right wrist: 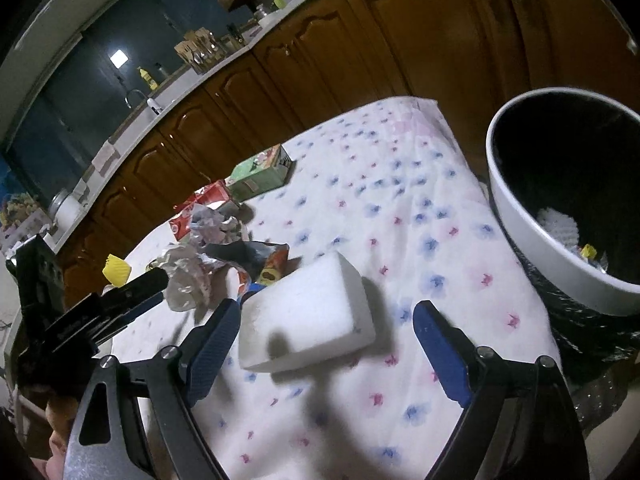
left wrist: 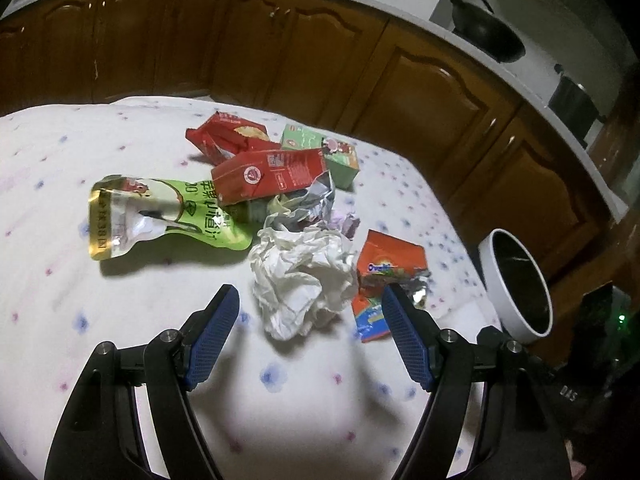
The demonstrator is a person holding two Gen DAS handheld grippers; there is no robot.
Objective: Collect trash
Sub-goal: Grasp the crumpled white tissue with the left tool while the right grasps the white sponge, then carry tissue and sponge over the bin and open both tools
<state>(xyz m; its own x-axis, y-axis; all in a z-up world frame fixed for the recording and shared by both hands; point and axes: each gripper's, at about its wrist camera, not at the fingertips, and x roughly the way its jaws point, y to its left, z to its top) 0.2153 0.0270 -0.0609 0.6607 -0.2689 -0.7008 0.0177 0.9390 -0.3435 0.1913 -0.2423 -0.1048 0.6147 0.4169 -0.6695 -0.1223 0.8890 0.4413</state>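
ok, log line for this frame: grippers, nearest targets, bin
left gripper: open, empty, over crumpled tissue | right gripper: open, at white sponge block | trash bin: some trash inside

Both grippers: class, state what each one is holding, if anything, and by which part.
Nothing is held. The left gripper has its jaws open before the crumpled tissue; the right gripper is open around the white block, not clamping it.
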